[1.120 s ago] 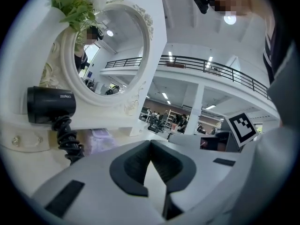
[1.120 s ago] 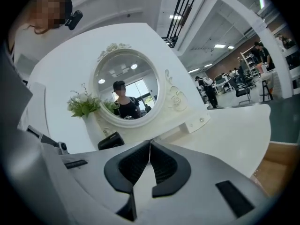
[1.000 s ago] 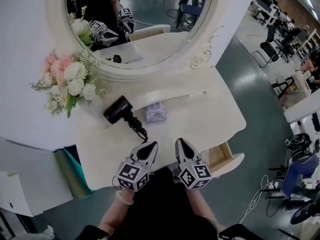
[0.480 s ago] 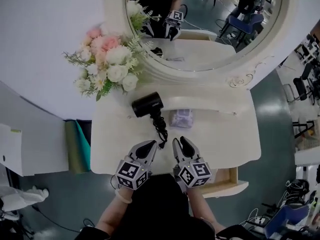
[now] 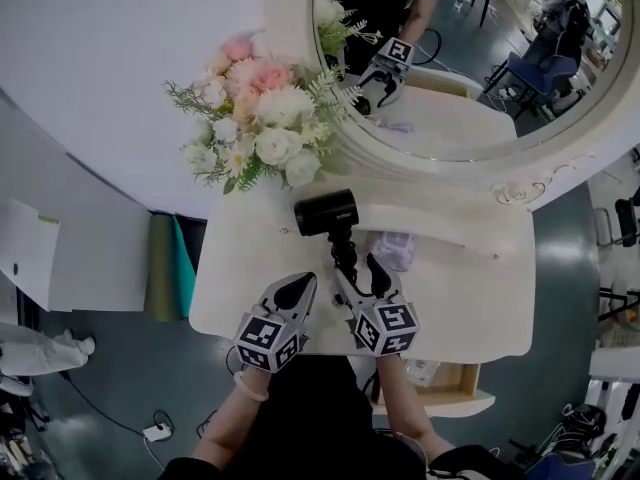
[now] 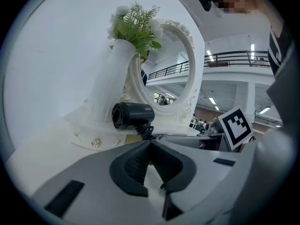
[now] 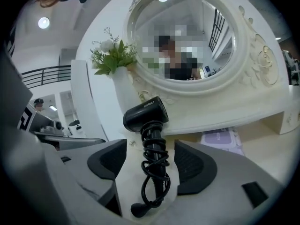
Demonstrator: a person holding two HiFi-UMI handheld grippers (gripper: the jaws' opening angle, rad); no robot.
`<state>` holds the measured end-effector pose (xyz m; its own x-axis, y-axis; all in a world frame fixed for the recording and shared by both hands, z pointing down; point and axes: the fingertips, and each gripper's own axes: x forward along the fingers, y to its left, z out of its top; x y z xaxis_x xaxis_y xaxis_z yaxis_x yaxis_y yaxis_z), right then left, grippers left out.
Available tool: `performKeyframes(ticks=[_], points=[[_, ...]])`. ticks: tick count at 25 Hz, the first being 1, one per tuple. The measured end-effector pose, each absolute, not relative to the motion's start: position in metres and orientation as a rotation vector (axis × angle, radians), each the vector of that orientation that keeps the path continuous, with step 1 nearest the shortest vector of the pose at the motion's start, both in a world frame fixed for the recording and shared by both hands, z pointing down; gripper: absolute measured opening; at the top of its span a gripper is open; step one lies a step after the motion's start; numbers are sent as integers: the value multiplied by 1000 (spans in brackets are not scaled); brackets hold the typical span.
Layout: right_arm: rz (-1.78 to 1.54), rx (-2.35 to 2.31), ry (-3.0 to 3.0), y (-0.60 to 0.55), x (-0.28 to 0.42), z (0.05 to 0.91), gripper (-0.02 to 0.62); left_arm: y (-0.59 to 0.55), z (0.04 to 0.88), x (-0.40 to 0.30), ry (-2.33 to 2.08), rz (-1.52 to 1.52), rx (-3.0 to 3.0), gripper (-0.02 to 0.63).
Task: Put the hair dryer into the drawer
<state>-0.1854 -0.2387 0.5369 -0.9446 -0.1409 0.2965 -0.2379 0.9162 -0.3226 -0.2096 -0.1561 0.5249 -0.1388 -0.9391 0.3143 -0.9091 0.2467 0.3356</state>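
Observation:
A black hair dryer (image 5: pixel 328 213) (image 7: pixel 146 114) lies on the white dressing table (image 5: pixel 240 278) below the mirror, its cord wound round the handle. My right gripper (image 5: pixel 358 268) (image 7: pixel 151 158) is open. Its jaws have just been opening, and they stand on either side of the handle without pressing on it. To its left, my left gripper (image 5: pixel 300 286) (image 6: pixel 150 144) is shut and holds nothing. It points at the hair dryer (image 6: pixel 132 115) from a short way off. The drawer (image 5: pixel 455 380) stands pulled open under the table's front right edge.
A bouquet of pink and white flowers (image 5: pixel 260 108) stands left of the oval mirror (image 5: pixel 520 183). A purple packet (image 5: pixel 402 250) (image 7: pixel 220 138) lies on the table just right of the dryer's handle. A teal panel (image 5: pixel 170 268) leans beside the table's left edge.
Both grippers have moved forward over the table towards the hair dryer. The right jaws went from shut to open, and the handle now lies between them. The left jaws stayed shut.

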Motion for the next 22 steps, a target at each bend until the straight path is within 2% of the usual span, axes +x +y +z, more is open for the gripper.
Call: performKeyframes(ticks=[2,14,22], points=[[505,252,-2785,-238,-196,544,337,-157,525,-218,-2092,-95,1662,25],[287,206,-2717,-240,-236,574,337,-149,542,-235,-2099,-104,1581,25],[272,224,-2645,-238,-249,595,337,-150,548,-234,-2085,-104,1585,25]])
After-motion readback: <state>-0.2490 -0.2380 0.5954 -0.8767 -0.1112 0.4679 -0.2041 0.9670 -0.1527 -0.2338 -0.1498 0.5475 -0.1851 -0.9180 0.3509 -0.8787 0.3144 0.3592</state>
